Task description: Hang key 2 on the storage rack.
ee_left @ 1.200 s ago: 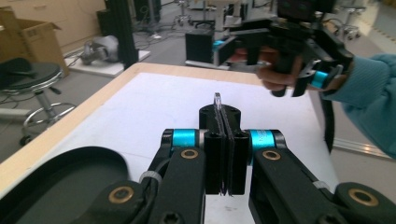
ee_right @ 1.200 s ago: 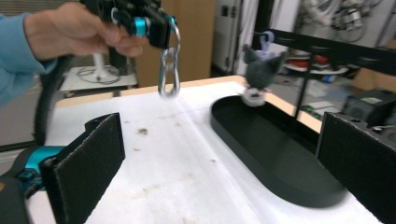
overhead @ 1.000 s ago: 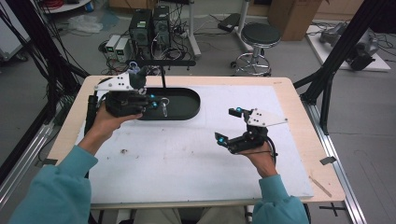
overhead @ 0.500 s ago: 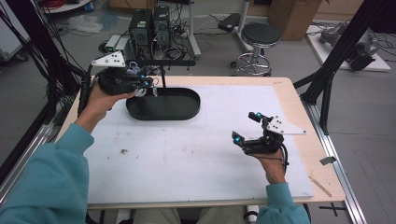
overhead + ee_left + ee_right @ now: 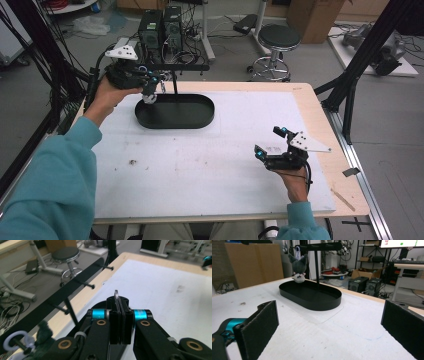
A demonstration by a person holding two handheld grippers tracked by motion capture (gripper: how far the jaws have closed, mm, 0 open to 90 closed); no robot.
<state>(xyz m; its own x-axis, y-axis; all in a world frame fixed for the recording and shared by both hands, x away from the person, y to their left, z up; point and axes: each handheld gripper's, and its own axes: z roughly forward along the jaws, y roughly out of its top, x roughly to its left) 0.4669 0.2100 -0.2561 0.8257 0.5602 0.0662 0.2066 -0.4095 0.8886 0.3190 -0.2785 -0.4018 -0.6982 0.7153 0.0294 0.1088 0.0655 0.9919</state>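
The left gripper (image 5: 150,86) is up at the far left corner of the table (image 5: 320,107), just under the black crossbar (image 5: 175,67) of a stand whose post rises from a black oval tray (image 5: 175,111). Its fingers (image 5: 121,315) are pressed together on a thin metal ring (image 5: 116,293), and a small grey plush toy (image 5: 299,268) hangs from that ring over the left end of the tray, close to the post. In the left gripper view, short pegs (image 5: 86,284) stick out along the crossbar, and a white ring (image 5: 13,341) sits on the nearest one, so the bar is crowded right where the hand works. Beyond the far edge of the table, computer boxes (image 5: 160,27) and tangled cables stand on the floor, with a round stool (image 5: 277,37) further right. A black frame leg (image 5: 350,80) slants down by the right edge. The right gripper (image 5: 272,142) is low over the right part of the white mat (image 5: 200,165), well apart from the tray, with its fingers (image 5: 259,327) wide apart and nothing between them. The middle and near part of the mat lie open between the two hands, save a small dark speck (image 5: 132,161) on the left. The tray's rim is low, and it sits near the table's far edge.
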